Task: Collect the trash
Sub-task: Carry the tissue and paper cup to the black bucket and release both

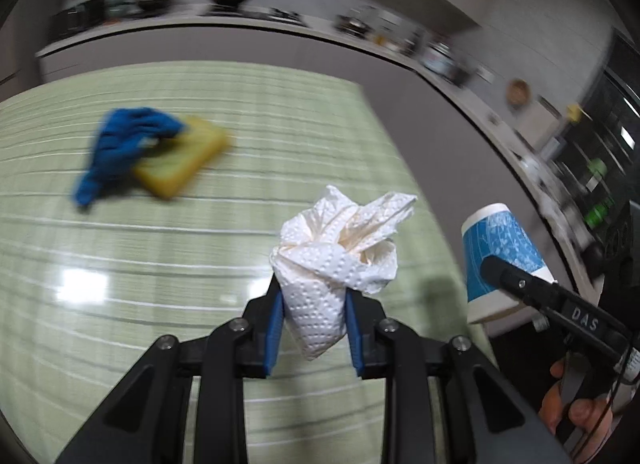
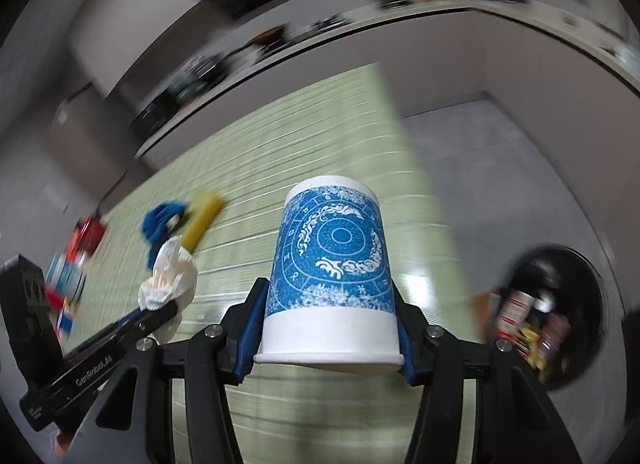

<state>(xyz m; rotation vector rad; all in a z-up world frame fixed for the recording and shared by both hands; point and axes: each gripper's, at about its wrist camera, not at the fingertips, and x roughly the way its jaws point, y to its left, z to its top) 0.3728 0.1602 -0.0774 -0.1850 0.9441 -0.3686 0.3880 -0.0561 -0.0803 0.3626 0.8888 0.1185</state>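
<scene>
We see the green striped table (image 1: pixel 120 284) filling most of both views, grey floor (image 2: pixel 500 168) past its edge. A black bin (image 2: pixel 580 304) with mixed wrappers inside sits on the floor at the right. Our right gripper (image 2: pixel 326 328) has its blue pads clamped on a blue-patterned paper cup (image 2: pixel 332 264), held upside down, rim toward the camera, off the table. Our left gripper (image 1: pixel 314 316) is clamped on a crumpled white paper towel (image 1: pixel 340 248), lifted above the table. A yellow sponge (image 1: pixel 188 160) with a blue cloth (image 1: pixel 120 148) draped on it lies on the table, blurred.
</scene>
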